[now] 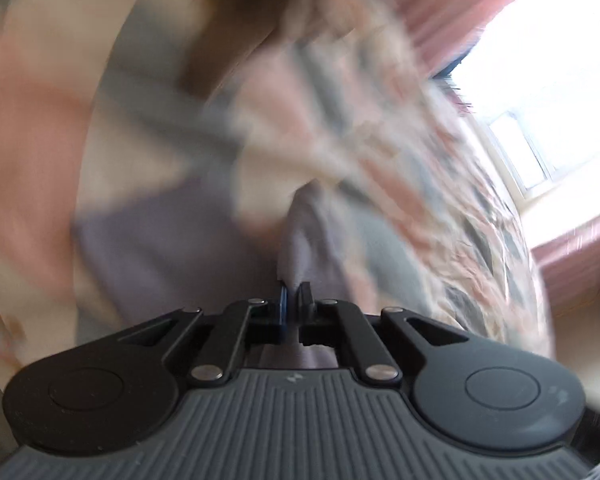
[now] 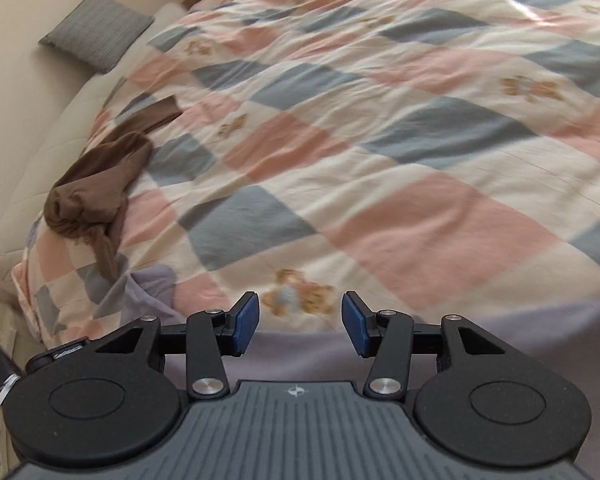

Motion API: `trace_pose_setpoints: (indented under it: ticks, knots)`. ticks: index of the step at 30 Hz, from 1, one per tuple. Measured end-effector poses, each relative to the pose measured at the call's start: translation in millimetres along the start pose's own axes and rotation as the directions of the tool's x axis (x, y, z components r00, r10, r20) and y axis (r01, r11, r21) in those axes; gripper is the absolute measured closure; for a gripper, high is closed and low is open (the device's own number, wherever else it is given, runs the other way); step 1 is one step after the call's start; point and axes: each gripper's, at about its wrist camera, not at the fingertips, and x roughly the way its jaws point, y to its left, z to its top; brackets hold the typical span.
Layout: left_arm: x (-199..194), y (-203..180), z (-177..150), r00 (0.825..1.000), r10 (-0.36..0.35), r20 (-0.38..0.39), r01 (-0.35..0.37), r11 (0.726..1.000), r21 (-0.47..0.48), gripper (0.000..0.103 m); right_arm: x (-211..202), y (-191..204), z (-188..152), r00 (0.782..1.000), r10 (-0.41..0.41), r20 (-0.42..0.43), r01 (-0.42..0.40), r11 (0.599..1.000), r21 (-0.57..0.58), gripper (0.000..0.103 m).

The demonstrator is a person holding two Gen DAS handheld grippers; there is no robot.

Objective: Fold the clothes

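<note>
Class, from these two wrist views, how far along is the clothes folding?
Nothing looks folded yet. In hand: the left tongs are shut on the lilac garment; the right tongs are open and empty above it. Left to do: the brown garment lies crumpled on the checked quilt.

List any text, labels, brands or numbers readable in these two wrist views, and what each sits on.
No readable words or numbers in either view.
Right gripper body: a small round emblem, a symbol, not text.
Left gripper body: a small pale mark, too faint to read.
Checked quilt: bear pictures only, no lettering.
Black part at the right view's lower left: faint raised marking, too small to read.
</note>
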Motion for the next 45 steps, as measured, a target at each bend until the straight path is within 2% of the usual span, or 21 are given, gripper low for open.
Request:
trace_pose_setpoints:
  ticks: [2, 4, 5, 6, 7, 10, 12, 13, 14, 16, 17, 19, 23, 24, 25, 26, 30, 32, 36, 41, 45]
  knots:
    - [-21.5, -38.3, -2.7, 0.996, 0.011, 0.085, -0.027, 0.980, 0.199, 0.099, 12.2, 9.0, 6.6, 0.999, 0.004, -0.034, -0.005, 0.999, -0.035, 0.052]
    - [-32.7, -74.9, -13.7, 0.993, -0.003, 0.122, -0.044, 0.924, 0.381, 0.085, 26.7, 13.9, 10.4, 0.997, 0.006, -0.076, -0.011, 0.998, -0.060, 0.051]
    - [-29.9, -88.1, -20.9, 0.994, 0.006, 0.105, -0.053, 0.892, 0.449, 0.061, 34.6, 15.4, 11.6, 0.995, 0.008, -0.100, -0.015, 0.998, -0.069, 0.051]
    - [-23.9, -95.7, -28.4, 0.995, 0.039, 0.092, -0.079, 0.871, 0.485, 0.058, 43.4, 16.6, 12.6, 0.992, 0.010, -0.129, -0.020, 0.997, -0.076, 0.051]
    - [-17.0, -95.1, -34.5, 0.994, 0.077, 0.072, -0.102, 0.876, 0.472, 0.060, 50.7, 17.8, 13.7, 0.988, 0.010, -0.154, -0.023, 0.996, -0.084, 0.051]
    - [-10.3, -54.3, -38.0, 0.994, 0.098, -0.048, -0.086, 0.976, 0.202, 0.066, 64.1, 27.9, 17.9, 0.978, 0.027, -0.206, -0.059, 0.987, -0.151, 0.050]
    - [-16.3, -17.2, -37.1, 0.993, 0.096, -0.069, -0.099, 0.994, -0.044, 0.071, 69.0, 36.0, 18.2, 0.973, 0.035, -0.228, -0.087, 0.972, -0.220, 0.047]
    - [-18.4, 3.6, -35.2, 0.993, 0.086, -0.084, -0.100, 0.979, -0.179, 0.072, 72.1, 37.3, 16.7, 0.970, 0.027, -0.240, -0.087, 0.966, -0.242, 0.046]
    - [-18.2, 22.7, -34.7, 0.995, 0.061, -0.083, -0.085, 0.945, -0.316, 0.072, 75.1, 38.1, 15.1, 0.968, 0.020, -0.252, -0.088, 0.961, -0.261, 0.046]
    - [-14.9, 54.7, -38.2, 0.998, 0.013, -0.057, -0.042, 0.828, -0.559, 0.072, 81.4, 33.9, 9.8, 0.958, 0.025, -0.286, -0.099, 0.964, -0.247, 0.046]
    - [-12.7, 66.1, -41.1, 0.999, 0.002, -0.039, -0.027, 0.770, -0.638, 0.072, 83.4, 30.9, 6.3, 0.953, 0.032, -0.303, -0.105, 0.968, -0.229, 0.046]
    - [-8.1, 80.0, -45.9, 1.000, 0.005, 0.003, -0.001, 0.688, -0.726, 0.072, 84.7, 26.6, -1.6, 0.943, 0.045, -0.329, -0.116, 0.973, -0.199, 0.046]
    - [9.3, 89.1, -47.3, 1.000, 0.013, 0.020, 0.008, 0.601, -0.799, 0.073, 79.2, 21.6, -21.1, 0.935, 0.053, -0.350, -0.125, 0.974, -0.189, 0.046]
    - [13.8, 90.0, -45.5, 1.000, 0.019, 0.019, 0.004, 0.599, -0.801, 0.090, 77.2, 21.3, -26.6, 0.935, 0.051, -0.351, -0.128, 0.972, -0.199, 0.046]
    - [15.7, 90.2, -41.5, 0.999, 0.026, 0.025, 0.004, 0.609, -0.793, 0.103, 73.8, 22.9, -32.7, 0.937, 0.046, -0.347, -0.132, 0.965, -0.228, 0.046]
    - [14.1, 88.9, -34.3, 0.998, 0.038, 0.041, 0.007, 0.638, -0.770, 0.103, 70.2, 25.0, -39.0, 0.939, 0.040, -0.340, -0.136, 0.956, -0.262, 0.046]
    - [-8.7, 84.0, 8.2, 0.986, 0.088, 0.141, 0.009, 0.822, -0.570, 0.103, 57.8, 44.2, -70.7, 0.964, -0.006, -0.266, -0.122, 0.877, -0.464, 0.047]
    - [-10.2, 96.1, 23.7, 0.990, 0.102, 0.101, -0.037, 0.861, -0.508, 0.103, 56.1, 54.3, -87.5, 0.974, -0.033, -0.226, -0.099, 0.830, -0.549, 0.047]
    - [11.6, 120.7, 31.7, 0.994, 0.089, -0.063, -0.108, 0.881, -0.460, 0.103, 52.5, 74.6, -121.0, 0.988, -0.075, -0.138, -0.044, 0.713, -0.700, 0.054]
    - [16.2, 122.5, 36.7, 0.996, 0.048, -0.079, -0.078, 0.900, -0.429, 0.098, 48.4, 99.4, -162.3, 0.994, -0.103, -0.021, 0.037, 0.533, -0.845, 0.059]
    - [19.9, 120.1, 28.8, 0.991, 0.008, -0.131, -0.061, 0.913, -0.403, 0.097, 52.1, 102.6, -178.1, 0.992, -0.127, 0.024, 0.078, 0.443, -0.893, 0.066]
